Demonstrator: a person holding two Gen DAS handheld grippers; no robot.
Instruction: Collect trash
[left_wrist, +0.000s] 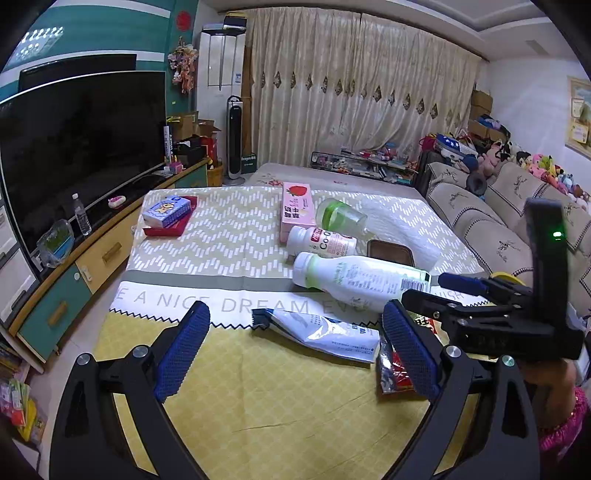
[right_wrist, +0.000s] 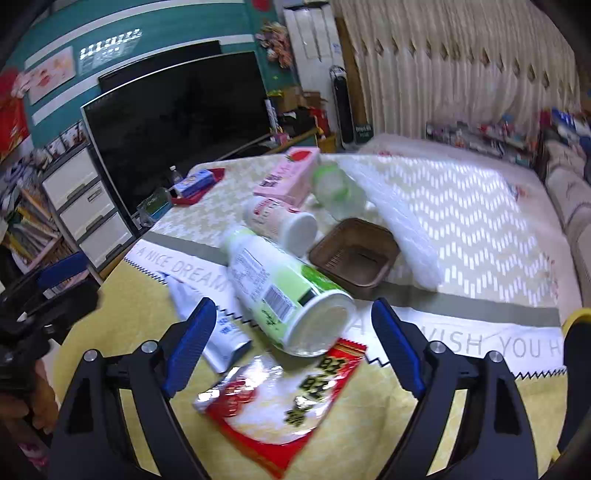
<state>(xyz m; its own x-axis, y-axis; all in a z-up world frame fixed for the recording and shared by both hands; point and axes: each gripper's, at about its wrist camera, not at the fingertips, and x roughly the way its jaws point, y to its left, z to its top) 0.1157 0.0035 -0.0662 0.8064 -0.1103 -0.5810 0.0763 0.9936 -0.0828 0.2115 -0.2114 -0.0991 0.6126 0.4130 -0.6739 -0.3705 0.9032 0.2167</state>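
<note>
Left tongs (left_wrist: 295, 347) spread wide, nothing between the blue pads, hanging over the yellow part of the bench (left_wrist: 258, 406) at the bottom of the left view. Just past them, mid-frame, a flattened white-and-blue pouch (left_wrist: 325, 332) lies flat on the cloth. Right of it, tucked beside the right pad, a red-and-silver snack wrapper (left_wrist: 391, 369), partly hidden. Above the pouch a big white-and-green bottle (left_wrist: 362, 277) lies on its side, cap toward the left of the frame; behind it a smaller white bottle with pink label (left_wrist: 321, 242), also on its side, then a clear bottle (left_wrist: 340, 216) tipped over and a pink carton (left_wrist: 297, 210) lying flat. A brown basket (left_wrist: 389, 251) sits right of the small bottle, touching a white roll (left_wrist: 399, 229). Upper left of the bench: a blue box (left_wrist: 170, 210) on a red tray (left_wrist: 166, 230). Right tongs (right_wrist: 293, 347) are likewise wide open and hold nothing; in the right view the wrapper (right_wrist: 280, 398) lies directly below and between the pads, bottom centre. The big bottle's base (right_wrist: 321, 325) rests on the wrapper's upper edge. The pouch (right_wrist: 218, 332) sits at left-centre, partly under the bottle. The basket (right_wrist: 354, 254) shows as empty, centre frame.
</note>
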